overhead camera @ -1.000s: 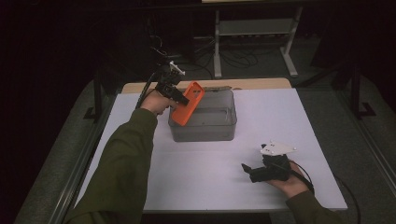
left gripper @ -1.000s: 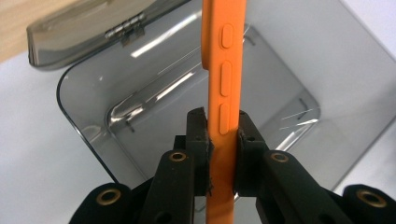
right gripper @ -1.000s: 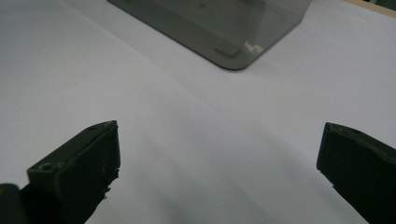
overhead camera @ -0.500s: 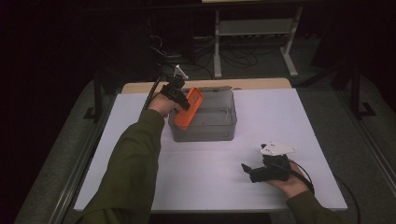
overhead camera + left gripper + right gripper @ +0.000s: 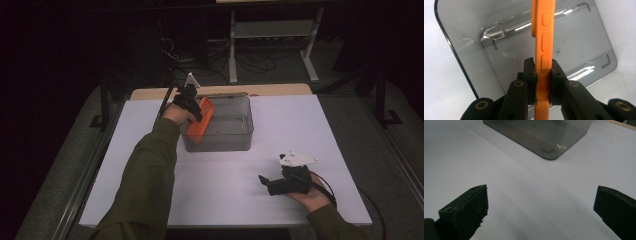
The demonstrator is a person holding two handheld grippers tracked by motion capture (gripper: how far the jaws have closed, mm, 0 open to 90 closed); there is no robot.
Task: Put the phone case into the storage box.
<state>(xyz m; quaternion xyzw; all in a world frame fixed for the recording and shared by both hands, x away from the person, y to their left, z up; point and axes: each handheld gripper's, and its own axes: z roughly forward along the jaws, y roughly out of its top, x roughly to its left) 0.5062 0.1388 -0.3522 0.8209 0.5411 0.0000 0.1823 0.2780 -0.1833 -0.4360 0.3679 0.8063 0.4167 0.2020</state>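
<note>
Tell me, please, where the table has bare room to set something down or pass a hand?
The white table is bare right of the grey bin, and between the bin and the right gripper. Left of the bin, the sleeve crosses it. The bin's left end is crowded: the left gripper holds the orange phone case there.

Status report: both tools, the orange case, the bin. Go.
Left tool shut on orange phone case, edge-on over smoky plastic bin. Right tool open, low over white table. Bin bare inside, nothing blocking.
</note>
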